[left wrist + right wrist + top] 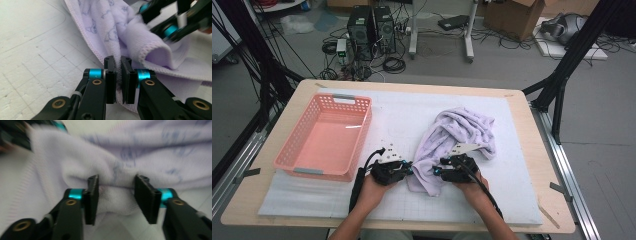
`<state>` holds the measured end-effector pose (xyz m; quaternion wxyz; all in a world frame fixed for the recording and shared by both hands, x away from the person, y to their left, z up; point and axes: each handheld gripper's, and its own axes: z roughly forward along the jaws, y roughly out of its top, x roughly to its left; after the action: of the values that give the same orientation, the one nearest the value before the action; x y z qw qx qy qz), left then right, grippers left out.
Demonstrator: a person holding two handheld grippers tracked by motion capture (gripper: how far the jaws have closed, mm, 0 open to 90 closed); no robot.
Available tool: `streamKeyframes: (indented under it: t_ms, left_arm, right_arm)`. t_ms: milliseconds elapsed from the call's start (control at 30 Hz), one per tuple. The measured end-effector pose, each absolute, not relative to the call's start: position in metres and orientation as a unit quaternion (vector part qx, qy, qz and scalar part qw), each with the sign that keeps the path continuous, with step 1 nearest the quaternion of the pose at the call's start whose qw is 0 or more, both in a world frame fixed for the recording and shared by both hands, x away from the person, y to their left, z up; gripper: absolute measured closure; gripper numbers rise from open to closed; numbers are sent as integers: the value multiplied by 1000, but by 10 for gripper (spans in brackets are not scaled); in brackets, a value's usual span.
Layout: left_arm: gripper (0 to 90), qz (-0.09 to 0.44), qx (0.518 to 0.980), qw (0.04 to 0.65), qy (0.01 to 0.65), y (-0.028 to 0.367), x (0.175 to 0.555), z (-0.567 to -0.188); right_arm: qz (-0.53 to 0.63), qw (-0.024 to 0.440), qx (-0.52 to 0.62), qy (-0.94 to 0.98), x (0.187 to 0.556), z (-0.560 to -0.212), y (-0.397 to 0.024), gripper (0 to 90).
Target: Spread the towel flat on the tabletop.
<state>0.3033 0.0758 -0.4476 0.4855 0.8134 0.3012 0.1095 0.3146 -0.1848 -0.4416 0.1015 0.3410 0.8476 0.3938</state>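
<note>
Lying crumpled on the white mat (pixel 512 150) of the worktop (pixel 522 100), right of centre: 1 lilac towel (pixel 462 135), its near end hanging toward the person between the 2 grippers. Just left of that end, the left gripper (pixel 408 167), clamped narrow on the towel's stitched hem (pixel 118 75), with the cloth pinched between the pads. Just right of it, the right gripper (pixel 438 171), jaws partly apart around a soft bulge of towel (pixel 115 187); contact of the pads with the cloth impossible to tell through the blur. Further left on the mat, well apart from the towel, 1 pink basket (pixel 324 137).
</note>
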Motion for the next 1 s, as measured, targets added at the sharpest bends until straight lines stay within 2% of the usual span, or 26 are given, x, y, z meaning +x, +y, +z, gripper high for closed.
streamKeyframes:
  t_ms: [100, 200, 333, 500, 600, 733, 900, 967, 1000]
  left_arm:
    - [834, 110, 811, 487, 304, 78, 303, -447]
    - [836, 109, 810, 488, 306, 80, 303, -447]
    - [839, 108, 811, 487, 305, 82, 302, -447]
    - [840, 113, 808, 484, 315, 85, 303, -448]
    - [840, 118, 807, 482, 320, 88, 303, -447]
    - [840, 131, 802, 478, 333, 93, 305, -446]
    - [841, 129, 800, 480, 335, 96, 305, -443]
    - [835, 119, 799, 486, 332, 95, 305, -443]
    - [795, 110, 798, 491, 332, 96, 306, -443]
  right_arm:
    - [390, 107, 339, 849, 315, -438, -190, 766]
    - [379, 101, 349, 851, 314, -436, -202, 801]
    - [346, 133, 374, 850, 311, -432, -230, 801]
    - [350, 139, 413, 829, 303, -435, -276, 804]
    - [326, 170, 428, 825, 296, -431, -294, 804]
    - [310, 179, 454, 816, 286, -431, -323, 804]
    - [312, 144, 483, 805, 276, -428, -349, 806]
    - [313, 111, 486, 808, 276, -426, -351, 774]
    - [314, 112, 478, 813, 275, -425, -351, 728]
